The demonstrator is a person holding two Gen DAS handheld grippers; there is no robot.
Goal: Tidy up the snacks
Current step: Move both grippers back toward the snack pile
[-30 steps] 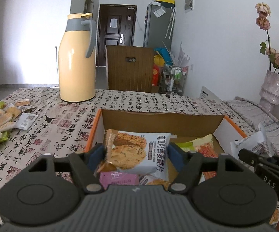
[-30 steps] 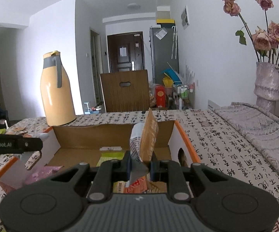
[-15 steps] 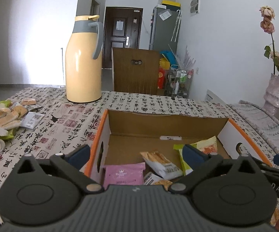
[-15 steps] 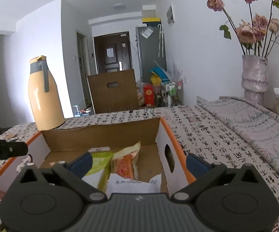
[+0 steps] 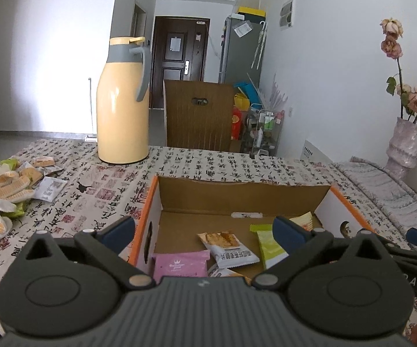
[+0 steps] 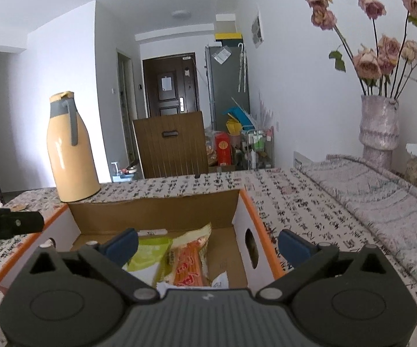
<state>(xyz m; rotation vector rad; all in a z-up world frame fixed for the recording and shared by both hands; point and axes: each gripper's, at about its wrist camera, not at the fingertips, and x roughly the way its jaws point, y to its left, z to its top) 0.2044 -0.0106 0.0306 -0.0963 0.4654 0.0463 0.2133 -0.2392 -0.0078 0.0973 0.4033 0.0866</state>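
An orange-rimmed cardboard box (image 5: pixel 237 196) (image 6: pixel 156 208) sits on the patterned tablecloth. Inside lie a white biscuit packet (image 5: pixel 227 248), a pink packet (image 5: pixel 181 264), a green packet (image 5: pixel 267 245) (image 6: pixel 147 253) and an orange packet (image 6: pixel 188 260). My left gripper (image 5: pixel 204 228) hovers open over the box's near left corner, nothing between its fingers. My right gripper (image 6: pixel 207 244) hangs open over the box's right half, also with nothing between its fingers. Several loose snack packets (image 5: pixel 20 177) lie on the cloth far left.
A tall yellow thermos (image 5: pixel 123 101) (image 6: pixel 69 147) stands behind the box on the left. A wooden chair back (image 5: pixel 199 115) is beyond the table. A vase of dried roses (image 6: pixel 378 127) and a folded grey blanket (image 6: pixel 381 196) occupy the right side.
Both grippers let go: the left dropped the biscuit packet and the right dropped its upright packet into the box, and both jaws spread wide. Both views now sit slightly higher.
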